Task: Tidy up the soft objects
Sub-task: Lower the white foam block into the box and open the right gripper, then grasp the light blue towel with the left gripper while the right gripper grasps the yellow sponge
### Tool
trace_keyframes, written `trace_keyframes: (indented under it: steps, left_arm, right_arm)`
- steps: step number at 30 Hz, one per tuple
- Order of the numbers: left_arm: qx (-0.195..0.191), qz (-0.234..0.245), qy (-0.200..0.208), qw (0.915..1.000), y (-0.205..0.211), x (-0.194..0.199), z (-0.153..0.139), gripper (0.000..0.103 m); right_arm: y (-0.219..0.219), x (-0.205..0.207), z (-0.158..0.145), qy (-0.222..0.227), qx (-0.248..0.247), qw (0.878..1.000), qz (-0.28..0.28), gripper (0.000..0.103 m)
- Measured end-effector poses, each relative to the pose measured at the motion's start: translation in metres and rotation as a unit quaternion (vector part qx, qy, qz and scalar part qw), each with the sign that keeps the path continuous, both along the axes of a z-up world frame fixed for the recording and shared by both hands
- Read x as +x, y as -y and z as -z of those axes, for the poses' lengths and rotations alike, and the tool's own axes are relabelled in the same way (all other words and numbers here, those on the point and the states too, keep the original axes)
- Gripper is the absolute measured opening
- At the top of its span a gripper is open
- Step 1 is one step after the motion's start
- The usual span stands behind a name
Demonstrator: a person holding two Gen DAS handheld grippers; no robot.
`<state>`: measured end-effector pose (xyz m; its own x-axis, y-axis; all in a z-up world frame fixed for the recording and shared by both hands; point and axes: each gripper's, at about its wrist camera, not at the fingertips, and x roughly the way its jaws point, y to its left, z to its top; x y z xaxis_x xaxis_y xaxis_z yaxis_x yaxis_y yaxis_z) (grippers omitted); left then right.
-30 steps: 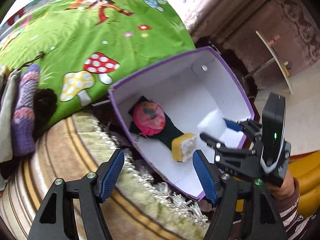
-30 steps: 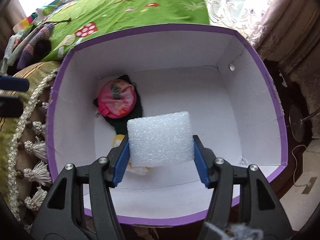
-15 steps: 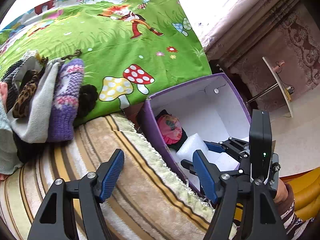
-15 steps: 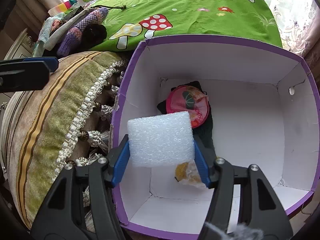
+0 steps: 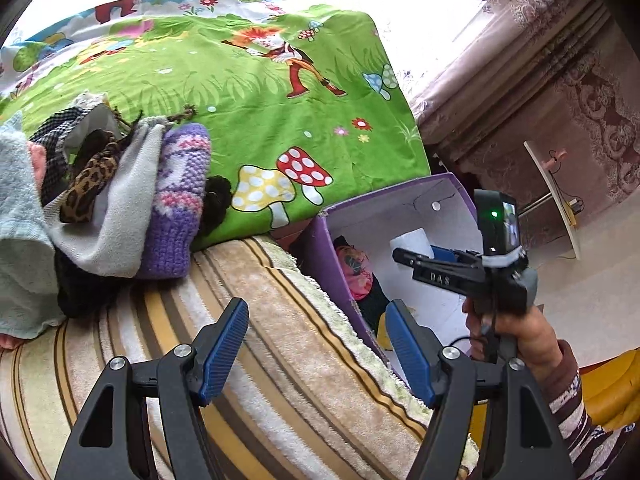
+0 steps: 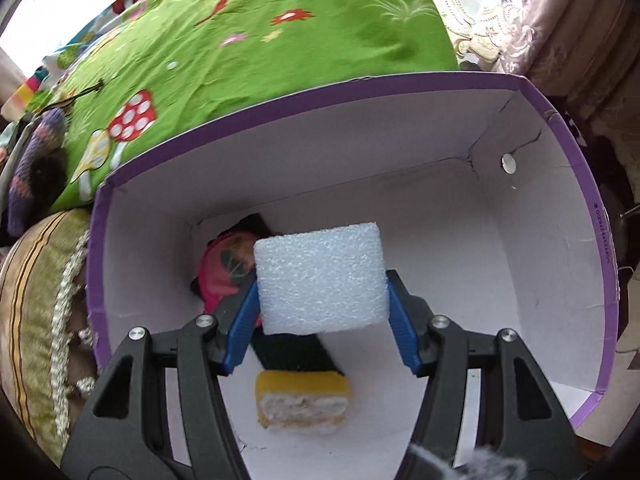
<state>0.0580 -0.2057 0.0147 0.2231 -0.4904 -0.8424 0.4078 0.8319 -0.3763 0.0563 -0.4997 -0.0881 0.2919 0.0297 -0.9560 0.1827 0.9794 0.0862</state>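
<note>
My right gripper (image 6: 322,320) is shut on a white foam block (image 6: 320,278) and holds it inside the purple box (image 6: 560,128), above its white floor. In the box lie a pink round pouch (image 6: 224,268), a dark cloth (image 6: 296,350) and a yellow sponge (image 6: 302,402). In the left wrist view the right gripper (image 5: 416,254) holds the foam block (image 5: 412,240) inside the purple box (image 5: 320,240). My left gripper (image 5: 316,344) is open and empty above the striped cushion (image 5: 280,360). A pile of soft clothes with a purple knitted piece (image 5: 176,200) lies to its left.
A green cartoon bedspread (image 5: 260,112) covers the bed behind the box. The striped cushion has a tasselled fringe (image 6: 64,320) along the box's left wall. A yellow object (image 5: 608,388) sits at the right edge. Curtains (image 5: 540,80) hang at the back right.
My left gripper has pulled back and left from the box towards the clothes pile. My right gripper has carried the foam block deeper into the box.
</note>
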Motion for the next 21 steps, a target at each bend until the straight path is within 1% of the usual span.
trace_keyframes:
  steps: [2,3,4,6,10,12,15,18,21]
  left_arm:
    - [-0.007,-0.01,0.005,0.9999,-0.01,0.001,-0.003,0.072]
    - [-0.011,-0.017,0.009,0.9998,-0.016,0.001,-0.005,0.072]
    - [-0.016,-0.024,0.013,0.9995,-0.022,0.001,-0.008,0.072]
    - [-0.025,-0.041,0.022,0.9986,-0.038,0.001,-0.014,0.072]
    - [-0.037,-0.088,0.032,0.9949,-0.076,0.008,-0.022,0.072]
    - [-0.038,-0.119,0.038,0.9914,-0.098,0.015,-0.024,0.072]
    - [-0.045,-0.163,0.044,0.9846,-0.128,0.026,-0.029,0.072]
    - [-0.043,-0.193,0.057,0.9785,-0.152,0.036,-0.035,0.072]
    - [-0.044,-0.212,0.068,0.9739,-0.171,0.046,-0.038,0.071]
  right_arm:
    - [0.004,0.011,0.011,-0.014,0.0,1.0,0.007,0.064]
    - [0.005,0.016,0.016,-0.021,0.001,1.0,0.01,0.069]
    - [0.006,0.019,0.021,-0.026,0.001,1.0,0.012,0.08]
    - [0.007,0.023,0.029,-0.036,-0.005,0.999,0.015,0.087]
    - [0.006,0.025,0.033,-0.046,-0.006,0.999,0.013,0.088]
    - [0.007,0.023,0.026,-0.041,-0.012,0.999,0.017,0.088]
    - [0.004,0.013,0.008,-0.025,-0.025,0.999,0.018,0.088]
    - [-0.002,0.01,-0.016,-0.004,-0.045,0.999,0.015,0.088]
    - [-0.012,0.014,-0.04,0.02,-0.061,0.998,0.001,0.088]
